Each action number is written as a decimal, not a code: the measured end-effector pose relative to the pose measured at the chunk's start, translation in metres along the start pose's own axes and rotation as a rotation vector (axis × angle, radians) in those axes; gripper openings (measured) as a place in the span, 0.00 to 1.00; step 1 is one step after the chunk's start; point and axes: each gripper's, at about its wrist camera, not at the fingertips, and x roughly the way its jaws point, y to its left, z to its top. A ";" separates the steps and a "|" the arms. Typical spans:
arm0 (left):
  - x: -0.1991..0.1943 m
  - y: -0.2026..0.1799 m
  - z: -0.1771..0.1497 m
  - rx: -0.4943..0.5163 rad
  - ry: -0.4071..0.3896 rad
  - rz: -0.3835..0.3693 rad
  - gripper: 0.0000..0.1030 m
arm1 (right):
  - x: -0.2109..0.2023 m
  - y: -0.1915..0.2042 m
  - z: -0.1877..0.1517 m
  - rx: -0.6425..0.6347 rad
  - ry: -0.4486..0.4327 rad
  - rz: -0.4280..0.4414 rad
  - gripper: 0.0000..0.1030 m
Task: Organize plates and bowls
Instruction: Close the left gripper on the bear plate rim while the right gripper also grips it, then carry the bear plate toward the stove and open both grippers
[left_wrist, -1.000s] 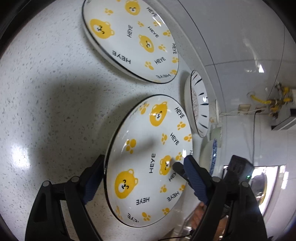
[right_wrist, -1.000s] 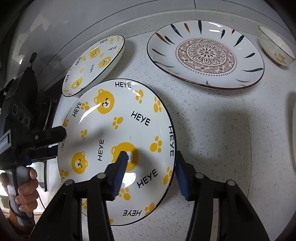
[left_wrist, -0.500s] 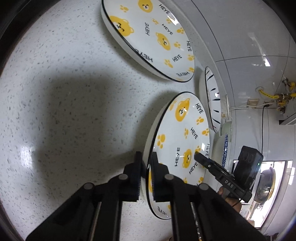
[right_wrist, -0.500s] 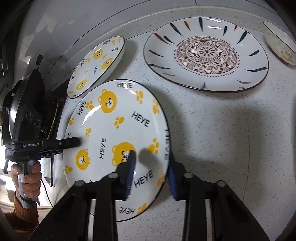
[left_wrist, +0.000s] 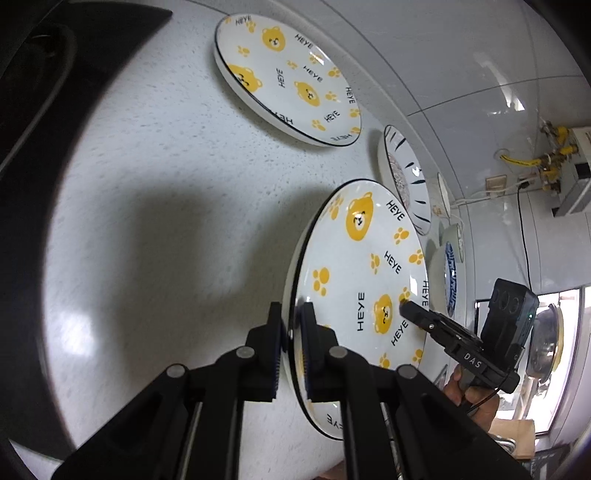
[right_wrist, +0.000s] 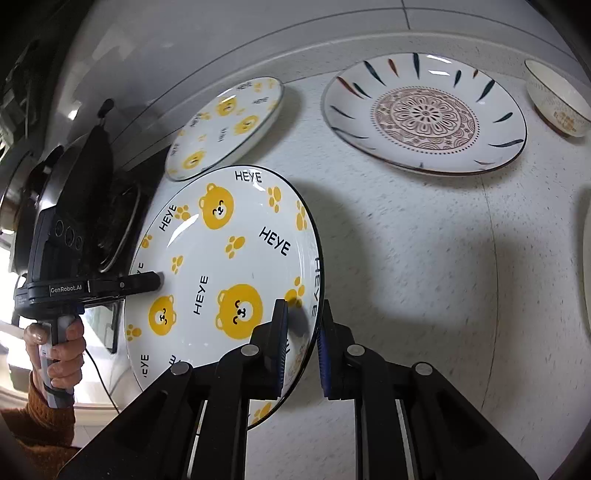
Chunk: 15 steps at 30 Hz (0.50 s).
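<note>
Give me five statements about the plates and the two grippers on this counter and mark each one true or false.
1. The left gripper clamps the rim of the near bear plate. True.
2. The right gripper is empty. False: its jaws are closing on that plate's rim.
3. A second bear plate lies flat by the wall. True.
4. The flower plate is stacked on a bear plate. False: it lies alone on the counter.
5. A small bowl sits beyond the flower plate. True.

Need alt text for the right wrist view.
Both grippers, right and left, pinch opposite rim edges of a bear plate over a speckled counter. Behind: a second bear plate, a floral plate, a bowl.
</note>
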 end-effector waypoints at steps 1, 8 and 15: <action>-0.009 0.003 -0.006 0.003 -0.007 0.003 0.09 | -0.001 0.006 -0.004 -0.007 0.000 0.004 0.13; -0.049 0.033 -0.065 0.019 -0.026 0.051 0.09 | 0.003 0.050 -0.047 -0.049 0.033 0.038 0.13; -0.062 0.073 -0.100 -0.017 -0.034 0.085 0.11 | 0.025 0.079 -0.074 -0.091 0.081 0.049 0.13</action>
